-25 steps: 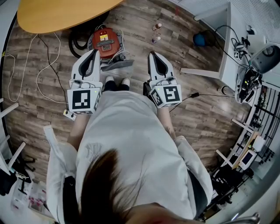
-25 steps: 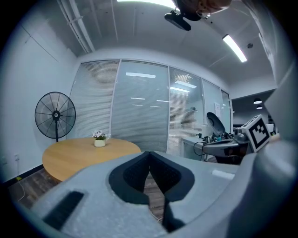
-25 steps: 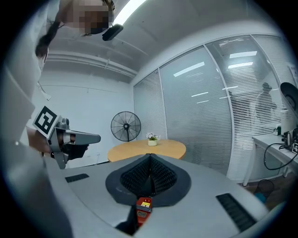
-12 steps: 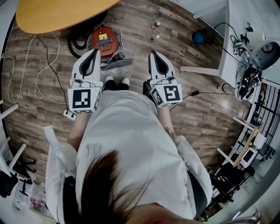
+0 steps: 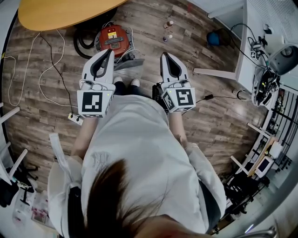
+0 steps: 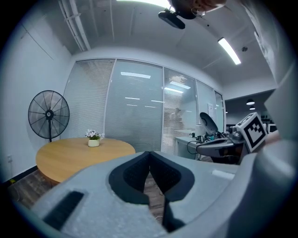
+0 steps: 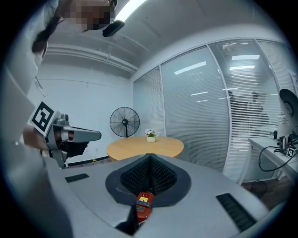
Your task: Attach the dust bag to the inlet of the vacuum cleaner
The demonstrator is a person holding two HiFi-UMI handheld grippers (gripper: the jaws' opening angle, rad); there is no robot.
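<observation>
Wood-plank floor [image 5: 28, 121], round wooden desk [image 5: 60, 14], glass walls with blinds, standing fan [image 6: 48, 113]. Red vacuum cleaner [image 5: 111, 38] sits on the floor beside the desk, ahead of the person's feet. Left gripper [image 5: 110, 52] and right gripper [image 5: 165, 57] held about level, side by side above the floor, both jaws clenched, nothing between them.

Grainy wood-plank floor [image 5: 219, 130], smooth matt wooden table [image 5: 60, 14], seemingly glossy plastic vacuum cleaner [image 5: 111, 38].

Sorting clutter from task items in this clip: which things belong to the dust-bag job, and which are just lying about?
Job: vacuum cleaner, black hose, grey piece beside it (perhaps the bag), left tool, right tool, both shut.
Lying about: round table, two bottles, blue round object, flower pot, fan.
</observation>
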